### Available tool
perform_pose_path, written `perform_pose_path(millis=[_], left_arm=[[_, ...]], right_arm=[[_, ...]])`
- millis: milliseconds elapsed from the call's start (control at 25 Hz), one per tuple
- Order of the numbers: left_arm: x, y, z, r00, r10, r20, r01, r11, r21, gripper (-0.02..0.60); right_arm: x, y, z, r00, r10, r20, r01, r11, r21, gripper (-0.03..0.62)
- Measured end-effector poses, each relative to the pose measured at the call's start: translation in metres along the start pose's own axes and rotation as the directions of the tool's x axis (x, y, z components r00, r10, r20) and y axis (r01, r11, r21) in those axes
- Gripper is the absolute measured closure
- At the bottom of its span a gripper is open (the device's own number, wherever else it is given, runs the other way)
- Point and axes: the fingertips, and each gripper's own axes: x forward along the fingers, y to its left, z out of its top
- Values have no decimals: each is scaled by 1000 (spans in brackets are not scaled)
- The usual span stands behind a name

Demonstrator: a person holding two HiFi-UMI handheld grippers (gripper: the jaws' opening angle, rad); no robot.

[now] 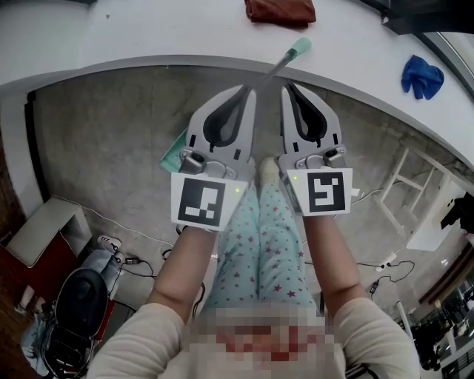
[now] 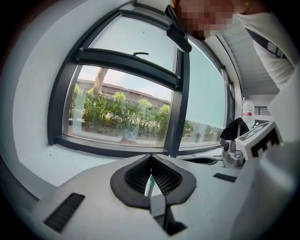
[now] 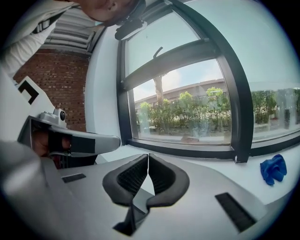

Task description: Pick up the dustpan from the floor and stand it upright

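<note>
The dustpan is down on the grey floor in the head view. Its green pan (image 1: pixel 175 151) peeks out left of my left gripper, and its grey handle runs up and right to a green tip (image 1: pixel 299 49) against the white wall. My left gripper (image 1: pixel 248 90) hangs above that handle with its jaws shut and nothing gripped. The handle (image 2: pixel 149 183) shows small and far through the hollow behind the tips. My right gripper (image 1: pixel 285 89) is level beside it, shut and empty, also seen as the right gripper (image 3: pixel 148 156). Both point toward the window wall.
On the white sill lie a red cloth (image 1: pixel 280 10) and a blue cloth (image 1: pixel 422 75). A white frame (image 1: pixel 415 185) stands at the right. Cables (image 1: pixel 133 259) and a black bag (image 1: pixel 78 303) lie lower left. The person's patterned trouser legs (image 1: pixel 266 252) are below the grippers.
</note>
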Motion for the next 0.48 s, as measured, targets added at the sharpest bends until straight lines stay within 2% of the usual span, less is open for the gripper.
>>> perform_pose_path(millis=[200, 440, 480], left_arm=[[6, 9, -11, 1000, -2, -1, 2, 1000, -5, 561], [9, 10, -21, 1000, -10, -8, 10, 1000, -25, 561], [9, 11, -21, 1000, -8, -7, 8, 999, -31, 561]], right_arm=[[15, -1, -30, 1000, 2, -23, -3, 1000, -28, 569], [31, -7, -72, 996, -1, -88, 2, 1000, 10, 568], [34, -8, -81, 994, 4, -109, -1, 1000, 24, 538]])
